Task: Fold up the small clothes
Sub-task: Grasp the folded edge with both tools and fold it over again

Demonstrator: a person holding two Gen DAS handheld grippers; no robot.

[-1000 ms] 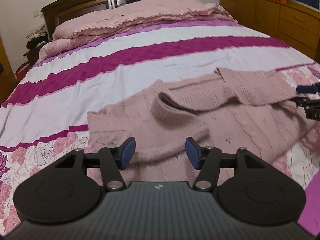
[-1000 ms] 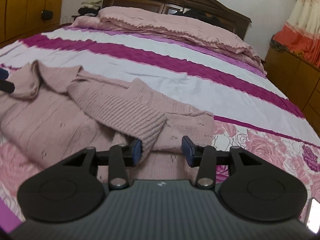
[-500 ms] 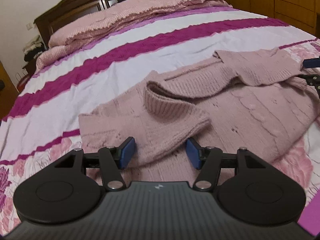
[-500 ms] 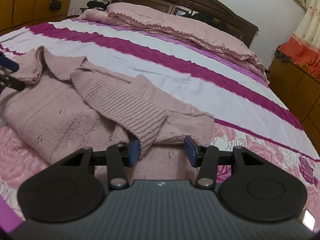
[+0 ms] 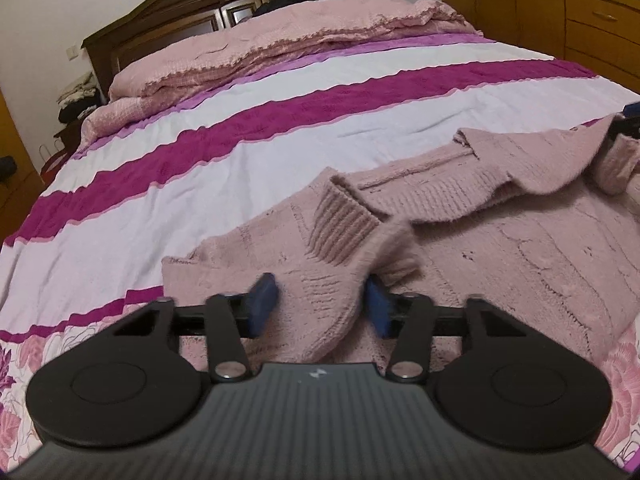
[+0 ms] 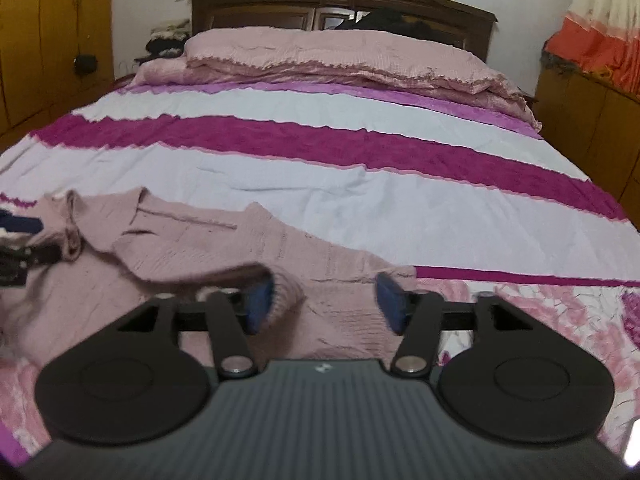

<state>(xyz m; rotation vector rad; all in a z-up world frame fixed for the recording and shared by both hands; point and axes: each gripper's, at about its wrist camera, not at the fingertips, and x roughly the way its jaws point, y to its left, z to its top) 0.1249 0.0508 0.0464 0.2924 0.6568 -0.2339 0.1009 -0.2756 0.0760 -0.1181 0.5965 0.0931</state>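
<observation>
A pink knit sweater [image 5: 500, 248] lies on the striped bedspread, both sleeves folded across its body; it also shows in the right wrist view [image 6: 192, 256]. My left gripper [image 5: 320, 304] is open, its blue pads on either side of a fold of the sweater's corner below the ribbed cuff [image 5: 340, 228]. My right gripper [image 6: 322, 300] is open over the sweater's other bottom corner, and the other sleeve's cuff [image 6: 280, 292] lies against its left pad. Each gripper's tip shows at the edge of the other's view.
The bed carries a white and magenta striped cover [image 5: 240, 168] with a floral border [image 6: 540, 320]. A folded pink blanket [image 6: 340, 56] lies by the dark headboard [image 6: 340, 4]. Wooden cabinets [image 5: 560, 20] stand along the sides.
Both grippers have moved down and forward onto the sweater's bottom corners. The left pads now straddle a fold of fabric, and the right pads have opened wider.
</observation>
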